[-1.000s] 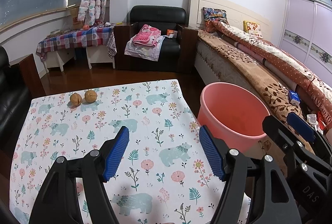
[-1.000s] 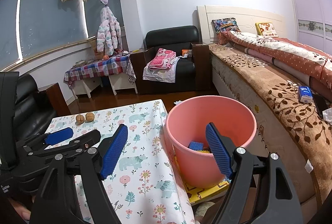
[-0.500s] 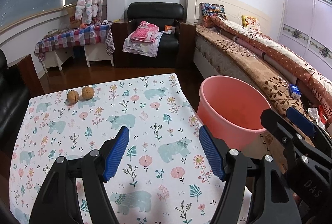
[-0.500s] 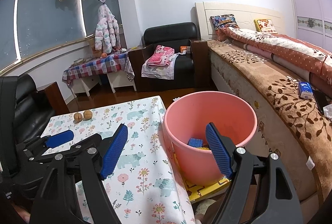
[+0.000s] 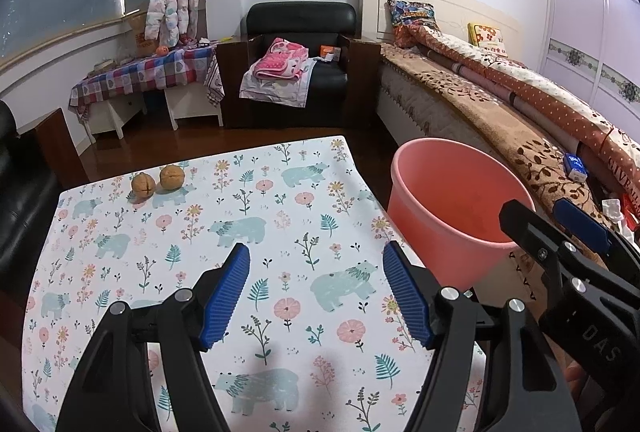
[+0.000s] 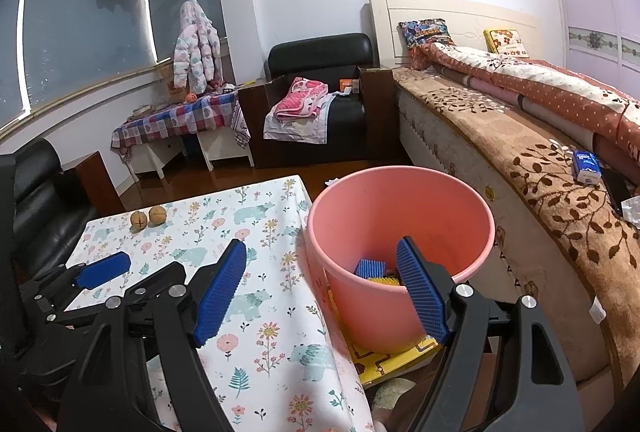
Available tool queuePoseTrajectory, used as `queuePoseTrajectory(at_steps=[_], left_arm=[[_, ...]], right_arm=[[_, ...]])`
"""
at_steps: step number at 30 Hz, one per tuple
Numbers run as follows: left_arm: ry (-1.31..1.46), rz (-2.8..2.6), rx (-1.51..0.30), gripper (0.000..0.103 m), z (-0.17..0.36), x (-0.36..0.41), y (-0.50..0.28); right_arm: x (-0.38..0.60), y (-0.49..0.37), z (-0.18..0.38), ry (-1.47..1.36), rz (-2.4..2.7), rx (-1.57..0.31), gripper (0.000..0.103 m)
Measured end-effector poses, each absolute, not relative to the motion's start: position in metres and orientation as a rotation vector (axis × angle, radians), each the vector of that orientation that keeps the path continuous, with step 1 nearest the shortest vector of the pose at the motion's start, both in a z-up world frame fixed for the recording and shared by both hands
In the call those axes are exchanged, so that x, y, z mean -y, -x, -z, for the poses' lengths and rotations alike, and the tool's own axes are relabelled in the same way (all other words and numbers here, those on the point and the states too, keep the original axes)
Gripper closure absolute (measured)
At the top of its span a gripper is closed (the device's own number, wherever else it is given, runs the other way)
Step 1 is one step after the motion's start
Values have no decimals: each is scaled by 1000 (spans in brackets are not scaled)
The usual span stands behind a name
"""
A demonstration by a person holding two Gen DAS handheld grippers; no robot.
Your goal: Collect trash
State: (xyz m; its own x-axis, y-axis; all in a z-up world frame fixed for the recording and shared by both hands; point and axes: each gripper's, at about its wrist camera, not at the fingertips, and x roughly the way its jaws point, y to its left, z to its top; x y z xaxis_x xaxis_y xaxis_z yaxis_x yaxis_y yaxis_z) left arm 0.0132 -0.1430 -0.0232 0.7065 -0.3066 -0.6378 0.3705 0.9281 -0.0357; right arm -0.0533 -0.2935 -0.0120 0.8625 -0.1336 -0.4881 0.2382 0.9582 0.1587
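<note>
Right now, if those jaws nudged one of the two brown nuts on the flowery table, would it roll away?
Probably. The nuts look round and hard, walnut-like, and lie loose on a smooth tablecloth, so a push would likely roll them. They sit near the far edge, so one might drop off. Their ridged shells should give the ribbed pads some grip.

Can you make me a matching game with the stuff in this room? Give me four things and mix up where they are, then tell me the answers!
Things:
1. two walnuts
2. pink bucket
3. folded pink blanket
4. small blue packet

Places:
A. on the black armchair
B. on the brown bedspread
C. at the far edge of the bear-and-flower tablecloth
D. on the floor beside the table, with blue and yellow things inside

Pairs: 1-C, 2-D, 3-A, 4-B
</note>
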Motion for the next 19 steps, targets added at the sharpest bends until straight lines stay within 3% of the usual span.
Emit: queuePoseTrajectory(at_steps=[19], left_arm=[[-70,373,-742,35,35,140,-33]], right_arm=[[294,34,25,-218,188,-548,25]])
